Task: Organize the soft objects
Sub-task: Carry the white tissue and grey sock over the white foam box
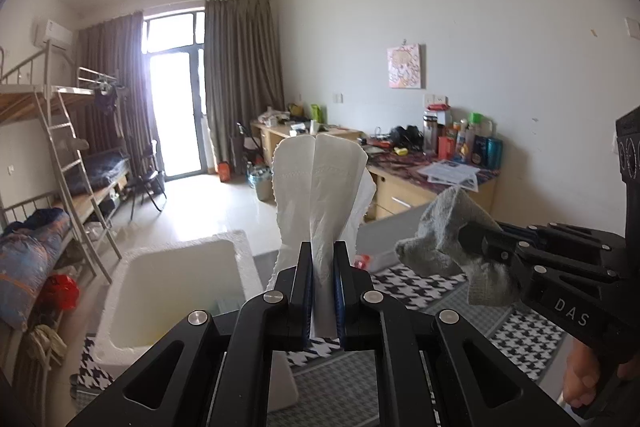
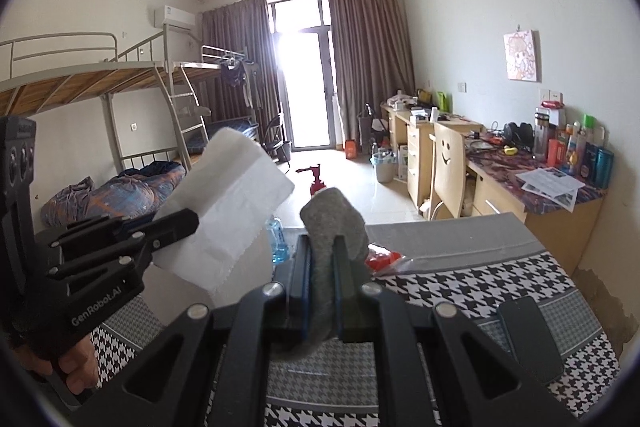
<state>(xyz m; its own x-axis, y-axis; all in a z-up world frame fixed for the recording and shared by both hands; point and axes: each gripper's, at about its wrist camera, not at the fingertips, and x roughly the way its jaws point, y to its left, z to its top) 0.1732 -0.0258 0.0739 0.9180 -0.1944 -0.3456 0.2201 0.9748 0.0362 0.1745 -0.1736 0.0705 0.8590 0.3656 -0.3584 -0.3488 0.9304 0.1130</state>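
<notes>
My left gripper (image 1: 323, 247) is shut on a white paper tissue (image 1: 320, 183) that stands up above the fingers; it also shows in the right wrist view (image 2: 228, 219), held by the left gripper (image 2: 192, 223). My right gripper (image 2: 323, 241) is shut on a grey cloth (image 2: 334, 219); in the left wrist view the cloth (image 1: 444, 235) hangs from the right gripper (image 1: 466, 239) at the right. Both are held in the air above the table. A white foam box (image 1: 176, 291) stands open below and left of the left gripper.
The table has a houndstooth and grey cloth (image 2: 460, 287). A dark phone (image 2: 528, 337) lies at its right. A red packet (image 2: 380, 259) and a water bottle (image 2: 278, 239) sit at its far side. Desks (image 2: 560, 195), a chair (image 2: 448, 167) and bunk beds (image 2: 100, 95) stand beyond.
</notes>
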